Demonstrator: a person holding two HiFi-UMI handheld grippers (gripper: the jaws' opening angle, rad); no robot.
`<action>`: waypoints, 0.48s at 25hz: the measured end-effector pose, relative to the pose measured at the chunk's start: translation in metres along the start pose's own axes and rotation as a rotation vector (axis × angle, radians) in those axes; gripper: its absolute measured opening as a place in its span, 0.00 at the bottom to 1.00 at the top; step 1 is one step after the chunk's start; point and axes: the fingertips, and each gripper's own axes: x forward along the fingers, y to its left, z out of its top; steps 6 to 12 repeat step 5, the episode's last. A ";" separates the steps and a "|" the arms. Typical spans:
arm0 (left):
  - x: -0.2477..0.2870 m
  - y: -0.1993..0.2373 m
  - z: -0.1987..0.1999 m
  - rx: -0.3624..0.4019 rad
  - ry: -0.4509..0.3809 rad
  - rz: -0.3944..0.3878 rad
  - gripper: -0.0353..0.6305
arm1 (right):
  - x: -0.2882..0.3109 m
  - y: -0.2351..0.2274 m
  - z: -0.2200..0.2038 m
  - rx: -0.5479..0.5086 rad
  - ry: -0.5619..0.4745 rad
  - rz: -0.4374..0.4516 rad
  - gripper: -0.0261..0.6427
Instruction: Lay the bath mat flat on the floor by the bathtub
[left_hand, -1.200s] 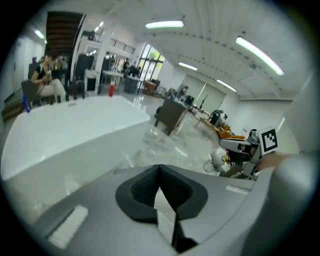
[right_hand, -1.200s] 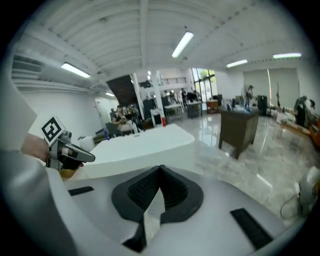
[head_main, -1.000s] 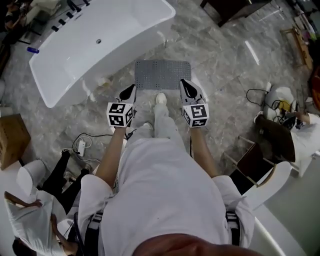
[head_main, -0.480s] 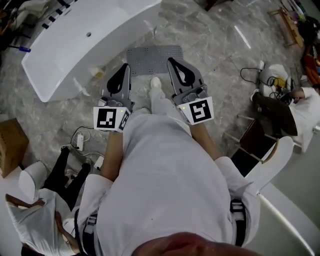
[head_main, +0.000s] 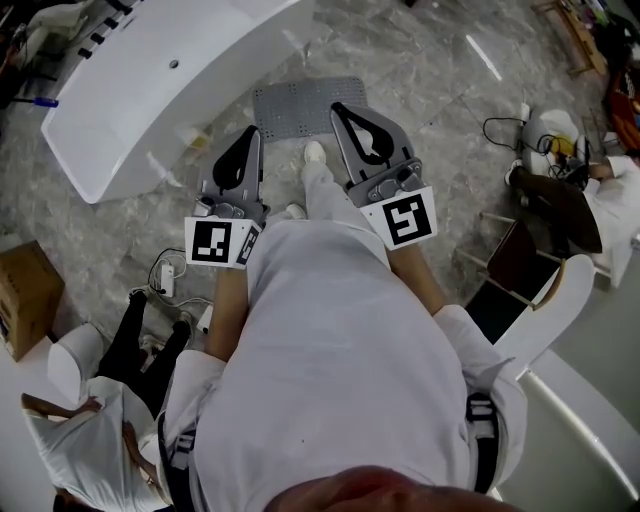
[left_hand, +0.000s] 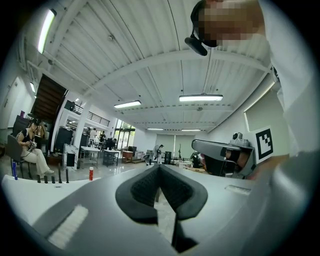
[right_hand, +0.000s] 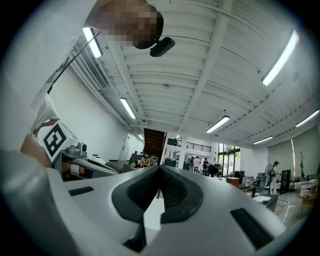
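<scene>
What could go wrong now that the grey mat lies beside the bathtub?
The bath mat lies on glossy stone floor, so it might slide when stepped on. The person's shoe is at its near edge and could scuff it askew. Loose cables lie beside the person's left leg; a step back might trip.

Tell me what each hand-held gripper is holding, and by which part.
Nothing is held. The left hand-held gripper and the right hand-held gripper are both shut and empty; the bath mat lies flat beside the bathtub.

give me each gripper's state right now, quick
Left gripper: jaws closed, holding nothing.
Right gripper: jaws closed, holding nothing.
</scene>
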 end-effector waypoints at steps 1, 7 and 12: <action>0.001 -0.002 0.001 -0.002 -0.003 -0.005 0.05 | 0.000 0.001 0.000 -0.001 -0.001 0.002 0.04; 0.001 -0.005 0.003 -0.016 -0.014 -0.012 0.05 | -0.001 0.004 0.004 0.003 -0.020 0.012 0.04; 0.001 -0.005 0.003 -0.016 -0.014 -0.012 0.05 | -0.001 0.004 0.004 0.003 -0.020 0.012 0.04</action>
